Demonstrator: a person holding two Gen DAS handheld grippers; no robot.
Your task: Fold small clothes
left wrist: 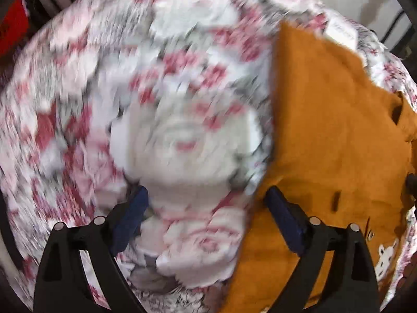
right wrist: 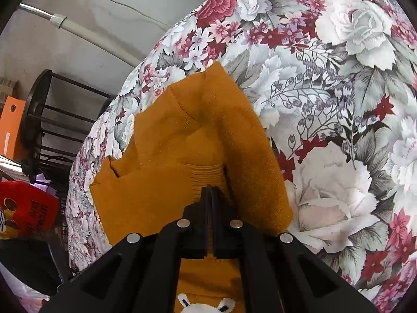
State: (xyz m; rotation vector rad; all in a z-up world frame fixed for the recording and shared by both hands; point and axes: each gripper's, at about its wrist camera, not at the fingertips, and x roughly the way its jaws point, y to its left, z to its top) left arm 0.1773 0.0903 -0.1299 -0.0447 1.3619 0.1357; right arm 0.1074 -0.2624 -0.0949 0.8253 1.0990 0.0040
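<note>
Mustard-orange knit garment [right wrist: 182, 156] lay pinched in the closed right gripper [right wrist: 211, 190]; left gripper [left wrist: 208, 203] gaped empty beside it. Only the right view showed ribbing.

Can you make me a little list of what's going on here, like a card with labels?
clothing: mustard-orange sweater with a white animal picture, partly folded
surface: flowery bedsheet, pink, red and white roses
left gripper: open, over the sheet beside the sweater, holding nothing
right gripper: shut on the sweater's ribbed edge
background: black rack, orange box, red toy
</note>
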